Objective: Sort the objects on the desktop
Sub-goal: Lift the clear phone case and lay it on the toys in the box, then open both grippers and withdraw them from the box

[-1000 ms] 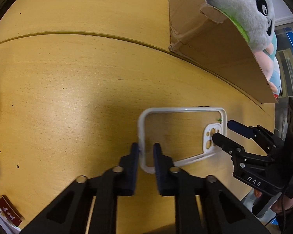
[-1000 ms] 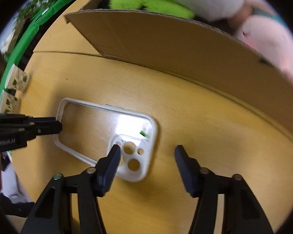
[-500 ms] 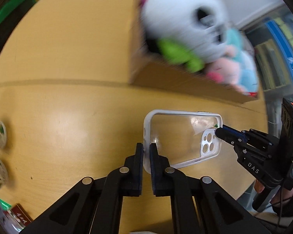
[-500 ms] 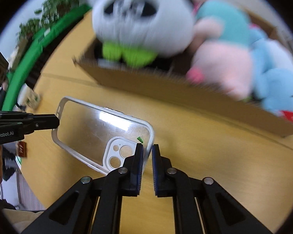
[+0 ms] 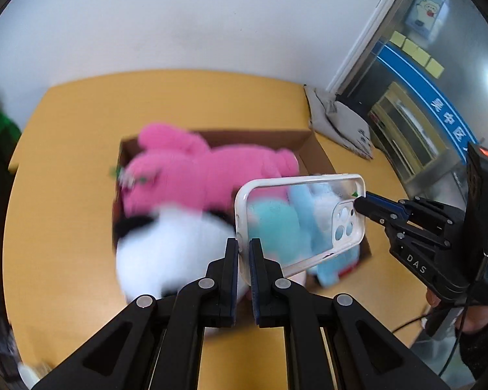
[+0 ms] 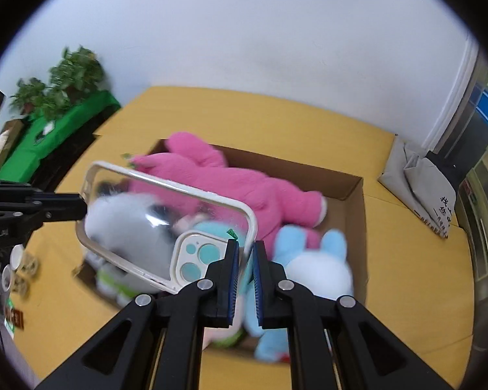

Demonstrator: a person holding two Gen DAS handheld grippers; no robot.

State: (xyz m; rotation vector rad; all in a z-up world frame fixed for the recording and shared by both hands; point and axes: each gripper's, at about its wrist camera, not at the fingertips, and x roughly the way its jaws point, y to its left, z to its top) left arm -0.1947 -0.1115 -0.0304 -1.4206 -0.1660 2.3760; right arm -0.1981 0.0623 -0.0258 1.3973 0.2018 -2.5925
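A clear phone case with a white rim and camera cutouts hangs in the air above a cardboard box of plush toys. My left gripper is shut on the case's plain end. My right gripper is shut on its camera end; it also shows in the left wrist view. The case is held level between both grippers, and my left gripper shows at its far end. The box holds a pink plush, a panda plush and a blue plush.
The box stands on a yellow wooden table. A grey bag lies at the table's back right. Small paper cups sit at the left. A green-covered stand with plants is beyond the table.
Both grippers have lifted the phone case off the table, up and over the box of plush toys. The right gripper, open a second ago, shut on the camera end.
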